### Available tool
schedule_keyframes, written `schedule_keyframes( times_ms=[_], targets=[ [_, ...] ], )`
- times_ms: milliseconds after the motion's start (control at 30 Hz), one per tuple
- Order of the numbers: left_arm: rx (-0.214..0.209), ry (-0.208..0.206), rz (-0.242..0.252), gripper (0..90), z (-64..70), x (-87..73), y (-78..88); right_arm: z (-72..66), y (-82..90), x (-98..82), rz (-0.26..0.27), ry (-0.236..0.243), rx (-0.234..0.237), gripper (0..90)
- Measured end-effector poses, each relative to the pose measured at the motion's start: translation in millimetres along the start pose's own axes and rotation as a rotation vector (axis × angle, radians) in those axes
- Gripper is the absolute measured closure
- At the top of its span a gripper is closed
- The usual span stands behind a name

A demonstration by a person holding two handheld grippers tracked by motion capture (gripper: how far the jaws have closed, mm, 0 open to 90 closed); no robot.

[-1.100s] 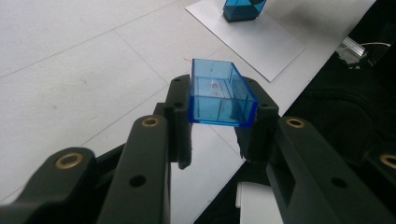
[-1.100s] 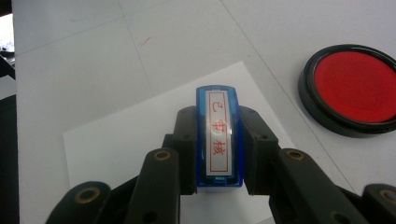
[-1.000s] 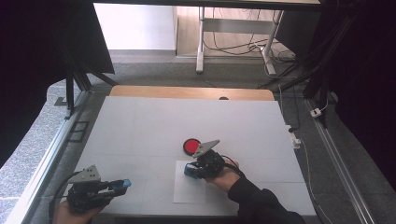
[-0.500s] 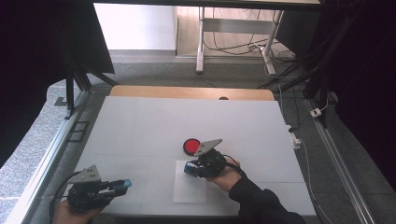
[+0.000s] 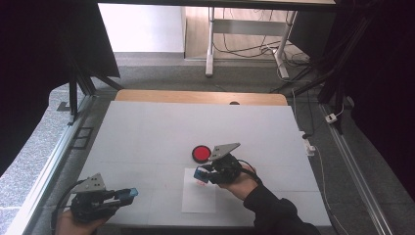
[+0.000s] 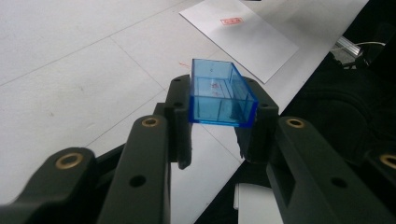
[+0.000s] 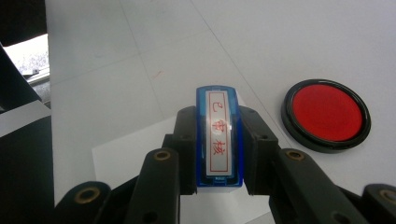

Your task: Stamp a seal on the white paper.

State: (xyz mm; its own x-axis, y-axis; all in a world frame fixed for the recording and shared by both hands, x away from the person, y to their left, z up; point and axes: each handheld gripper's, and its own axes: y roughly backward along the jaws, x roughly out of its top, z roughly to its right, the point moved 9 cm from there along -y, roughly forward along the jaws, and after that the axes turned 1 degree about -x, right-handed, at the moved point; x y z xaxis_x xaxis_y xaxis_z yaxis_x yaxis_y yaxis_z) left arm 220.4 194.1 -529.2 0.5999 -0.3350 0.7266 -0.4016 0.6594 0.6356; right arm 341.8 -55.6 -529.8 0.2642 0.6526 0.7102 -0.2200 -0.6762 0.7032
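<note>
Nearest the person, at about seven o'clock on the table, the left gripper sat low by the near edge, its jaws clenched on a clear blue cap. In the left gripper view the cap sat between the two black jaws with its hollow side facing the camera, tilted a little, and held off the table. Beyond it, at about one o'clock in that view, lay the paper with a small red mark printed near its far end. Farther in, close to six o'clock from the table's middle, the right gripper hovered over the top end of the paper, the person's dark sleeve running back toward five o'clock. Its jaws were grasping a blue stamp, pinched by its long sides, its face with red characters inside a red border turned up toward the camera in the right gripper view. Whether the stamp touched the paper could not be told. Just past the right gripper, at about eleven o'clock from it, the red ink pad lay open in its round black case, resting flat on the table and apart from the paper. At twelve o'clock a wooden strip edged the table's far side.
</note>
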Motion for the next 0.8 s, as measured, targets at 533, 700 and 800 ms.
schedule_keyframes(
  times_ms=[533, 700, 800],
  targets=[
    [-0.005, -0.015, 0.005, 68.2, 1.9, 0.3, 1.1, -3.5, 12.6, 11.0, 0.044, 0.004, 0.012, 70.7],
    [-0.009, -0.014, 0.010, 68.2, 2.2, 0.9, 1.4, -6.6, 15.7, 14.0, 0.052, 0.009, 0.011, 70.6],
    [-0.017, -0.003, 0.017, 68.2, 1.9, 1.7, 2.1, -7.9, 18.4, 16.5, 0.059, 0.005, 0.018, 70.6]
  ],
)
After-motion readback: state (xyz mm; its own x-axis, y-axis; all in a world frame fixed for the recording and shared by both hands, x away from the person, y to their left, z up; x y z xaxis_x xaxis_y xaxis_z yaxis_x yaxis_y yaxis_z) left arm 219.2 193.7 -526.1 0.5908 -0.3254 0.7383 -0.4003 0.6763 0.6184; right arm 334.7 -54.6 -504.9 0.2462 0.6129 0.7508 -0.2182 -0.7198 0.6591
